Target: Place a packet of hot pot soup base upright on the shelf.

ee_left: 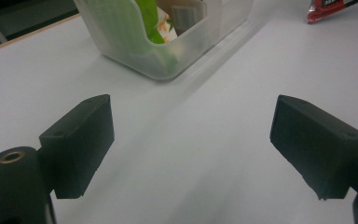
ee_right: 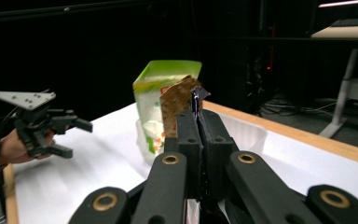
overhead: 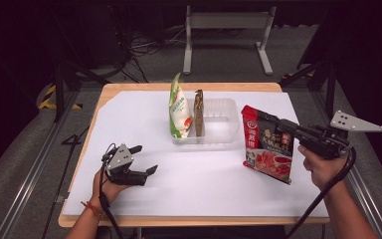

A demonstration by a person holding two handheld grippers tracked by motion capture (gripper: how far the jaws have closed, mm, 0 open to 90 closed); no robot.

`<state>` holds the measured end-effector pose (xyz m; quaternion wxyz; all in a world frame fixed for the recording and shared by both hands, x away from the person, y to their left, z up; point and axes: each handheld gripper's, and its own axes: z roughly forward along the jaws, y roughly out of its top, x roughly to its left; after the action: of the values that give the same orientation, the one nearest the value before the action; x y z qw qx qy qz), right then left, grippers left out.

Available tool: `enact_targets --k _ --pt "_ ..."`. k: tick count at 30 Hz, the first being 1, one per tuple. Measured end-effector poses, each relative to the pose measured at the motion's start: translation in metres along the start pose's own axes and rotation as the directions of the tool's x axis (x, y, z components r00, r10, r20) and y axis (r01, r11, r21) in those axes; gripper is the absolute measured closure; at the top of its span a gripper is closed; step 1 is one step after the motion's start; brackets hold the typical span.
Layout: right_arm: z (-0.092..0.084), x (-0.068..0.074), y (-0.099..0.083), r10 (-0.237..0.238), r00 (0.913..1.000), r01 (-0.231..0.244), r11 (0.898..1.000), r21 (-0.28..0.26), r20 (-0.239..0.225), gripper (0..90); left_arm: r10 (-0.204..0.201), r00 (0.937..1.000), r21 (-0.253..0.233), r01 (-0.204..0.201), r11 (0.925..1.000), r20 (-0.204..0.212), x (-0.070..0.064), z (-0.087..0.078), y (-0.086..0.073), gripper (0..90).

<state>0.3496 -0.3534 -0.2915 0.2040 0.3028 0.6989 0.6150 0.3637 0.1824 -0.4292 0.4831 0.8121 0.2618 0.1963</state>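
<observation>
A red printed snack bag (overhead: 268,147) hangs upright over the right side of the table, its lower edge near the white sheet. My right gripper (overhead: 273,121) is shut on the bag's top edge, and the thin dark edge (ee_right: 196,100) shows pinched between the closed jaws in the right gripper view. My left gripper (overhead: 147,159) rests low at the front left, open, with nothing between its fingers (ee_left: 81,140). A clear plastic bin (overhead: 224,124) stands mid-table and holds an upright green-and-white bag (overhead: 179,112) and a brown packet (overhead: 198,112).
A white sheet (overhead: 204,184) covers most of the wooden tabletop. The right half of the bin (ee_right: 242,133) holds nothing. Beyond the table are a metal stand (overhead: 226,22) and floor cables. The bin's corner (ee_left: 121,42) lies ahead of the left gripper.
</observation>
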Motion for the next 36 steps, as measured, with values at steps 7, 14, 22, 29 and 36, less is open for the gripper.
enact_targets --k 7,14,22,29,36 --pt "0.002 -0.004 0.005 -0.009 0.9998 0.009 1.0 -0.009 0.02 87.8 0.006 1.0 0.024 -0.006 0.9997 -0.002 -0.001 0.002 -0.002 14.0" --pt "0.007 -0.003 0.014 -0.014 0.9997 0.014 1.0 -0.007 0.02 87.7 0.019 0.9998 0.03 -0.019 0.9994 -0.002 -0.002 0.003 -0.001 14.0" --pt "0.017 -0.002 0.03 -0.03 0.9992 0.03 0.999 -0.018 0.026 87.8 0.019 0.9998 0.034 -0.019 0.9993 0.0 -0.001 0.004 -0.002 13.4" --pt "0.031 0.001 0.041 -0.028 0.9995 0.029 0.999 -0.026 0.013 87.8 0.029 0.9996 0.038 -0.029 0.9989 0.003 -0.002 0.005 -0.002 13.0" --pt "0.047 0.005 0.05 -0.037 0.9993 0.037 0.999 -0.025 0.008 87.8 0.039 0.9992 0.043 -0.039 0.9983 0.003 -0.003 0.006 -0.002 12.9"
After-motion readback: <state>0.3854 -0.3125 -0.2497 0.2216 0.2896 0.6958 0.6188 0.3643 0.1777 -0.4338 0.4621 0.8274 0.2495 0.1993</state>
